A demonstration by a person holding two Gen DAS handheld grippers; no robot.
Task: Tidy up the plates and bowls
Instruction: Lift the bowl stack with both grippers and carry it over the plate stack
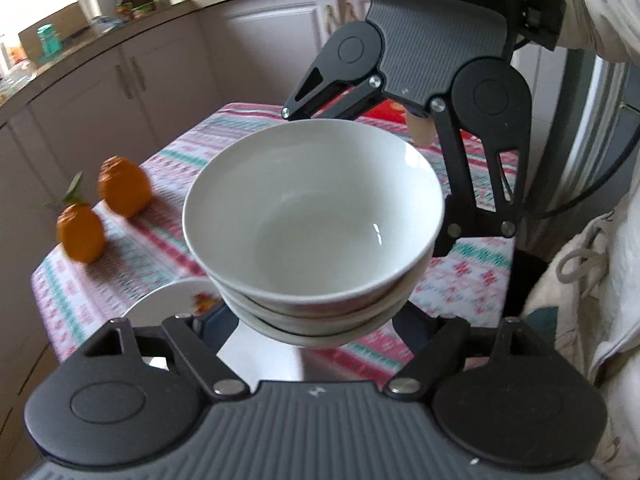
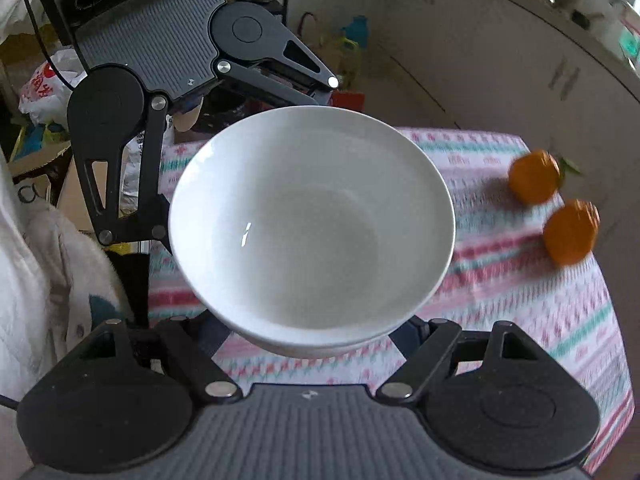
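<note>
Three glossy white ceramic bowls (image 1: 316, 216) sit nested in a round stack, raised clear above the desk (image 1: 160, 216) and its woven-looking cloth of pink, teal and red stripes. Left tongs (image 1: 316, 320) of matte black plastic, ribbed grey at the body, are clamped on the near side of the stack; right tongs (image 2: 316, 332) grip the opposite side the same way. Two dimpled orange citrus fruits (image 1: 102, 208), one with a green leaf, rest near the cloth's edge. A white patterned plate (image 1: 176, 296) lies flat beneath the stack.
</note>
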